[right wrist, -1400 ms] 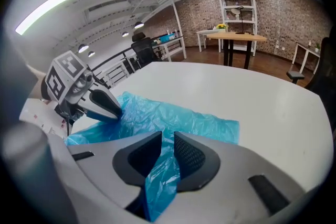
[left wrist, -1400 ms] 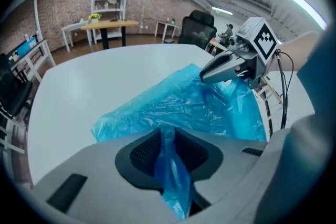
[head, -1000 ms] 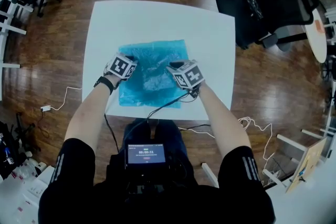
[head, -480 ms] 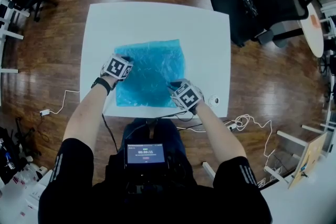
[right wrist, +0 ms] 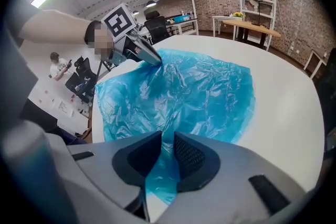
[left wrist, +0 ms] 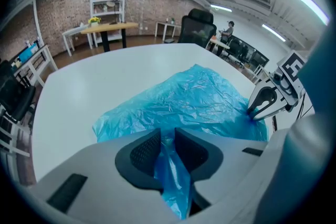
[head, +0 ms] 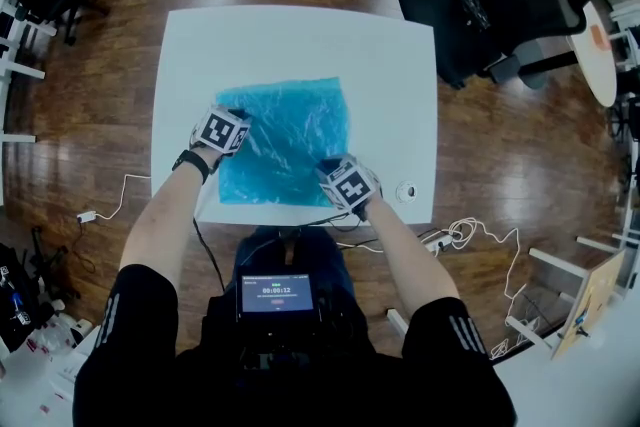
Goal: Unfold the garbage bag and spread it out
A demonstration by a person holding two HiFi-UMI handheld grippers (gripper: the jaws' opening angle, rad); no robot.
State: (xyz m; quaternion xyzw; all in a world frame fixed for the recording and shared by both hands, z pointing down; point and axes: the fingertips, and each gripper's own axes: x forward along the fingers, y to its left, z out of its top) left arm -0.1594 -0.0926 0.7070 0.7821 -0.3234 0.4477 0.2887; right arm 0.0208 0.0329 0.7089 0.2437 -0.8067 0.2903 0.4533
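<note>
Your forearms reach up-frame. The left gripper (head: 233, 115) at centre-left and the right gripper (head: 330, 168) at lower centre pitch steeply down, each clamping a fold of the garbage bag (head: 292, 135).

We see the garbage bag (head: 285, 140), a thin, translucent blue plastic sheet, crinkled and spread as a rough square on the white surface (head: 390, 65), left of centre in the head view. Its left edge is pinched in the left gripper (left wrist: 167, 148), its lower right corner in the right gripper (right wrist: 167, 152).
</note>
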